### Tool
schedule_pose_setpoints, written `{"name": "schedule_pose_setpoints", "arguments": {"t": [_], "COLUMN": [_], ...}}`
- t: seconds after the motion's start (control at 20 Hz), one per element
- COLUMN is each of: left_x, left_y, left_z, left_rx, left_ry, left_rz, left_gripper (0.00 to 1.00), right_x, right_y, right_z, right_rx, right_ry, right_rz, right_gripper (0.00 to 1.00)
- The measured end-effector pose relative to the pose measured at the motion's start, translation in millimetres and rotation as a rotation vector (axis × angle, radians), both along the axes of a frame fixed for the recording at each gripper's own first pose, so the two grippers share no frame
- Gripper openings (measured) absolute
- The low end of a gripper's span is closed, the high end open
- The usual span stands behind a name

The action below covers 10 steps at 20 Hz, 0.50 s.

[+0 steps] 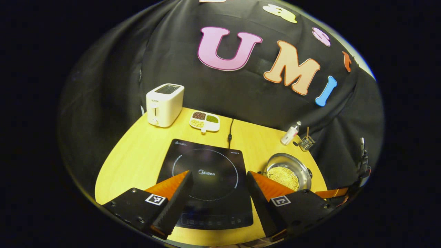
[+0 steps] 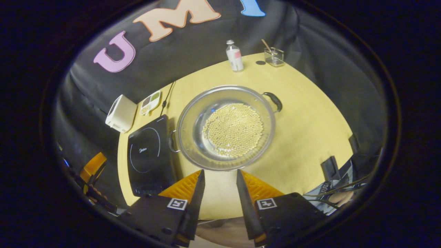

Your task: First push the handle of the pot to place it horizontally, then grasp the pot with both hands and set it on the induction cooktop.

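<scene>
A steel pot (image 2: 225, 127) with yellow beans in its bottom stands on the yellow table (image 2: 310, 131), right beside the black induction cooktop (image 2: 150, 155). Its black handle (image 2: 274, 101) sticks out at the far right of the rim, and a second handle (image 2: 171, 141) faces the cooktop. My right gripper (image 2: 220, 175) is open just short of the pot's near rim, nothing between its fingers. My left gripper (image 1: 220, 186) hangs open above the cooktop (image 1: 206, 179), with the pot (image 1: 287, 172) to its right.
At the back of the table stand a white toaster (image 1: 164, 105), a divided dish of beans (image 1: 204, 121), a small bottle (image 1: 290, 133) and a glass holder (image 1: 306, 142). The cooktop's cable (image 1: 230, 131) runs toward the wall.
</scene>
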<state>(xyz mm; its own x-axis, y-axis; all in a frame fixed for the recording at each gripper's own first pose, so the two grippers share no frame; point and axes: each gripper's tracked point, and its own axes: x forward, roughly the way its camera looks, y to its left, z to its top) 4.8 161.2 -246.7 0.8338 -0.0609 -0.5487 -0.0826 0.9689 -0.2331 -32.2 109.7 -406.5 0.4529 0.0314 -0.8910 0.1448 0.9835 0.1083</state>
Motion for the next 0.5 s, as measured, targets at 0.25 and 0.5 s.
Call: {"name": "schedule_pose_setpoints", "arguments": {"t": [0.25,0.5], "left_x": [0,6], "left_y": [-37,-79], "left_z": [-19,-38], "left_rx": [-0.030,-0.080], "left_ry": [0.084,0.177], "left_rz": [-0.061,-0.081], "left_gripper": [0.95,0.95], "right_x": [10,35], "right_y": [-29,-46], "right_z": [8,3], "right_rx": [0.003,0.039], "right_ry": [-0.014,0.017], "right_rz": [-0.002,0.051], "right_gripper": [0.98,0.99]}}
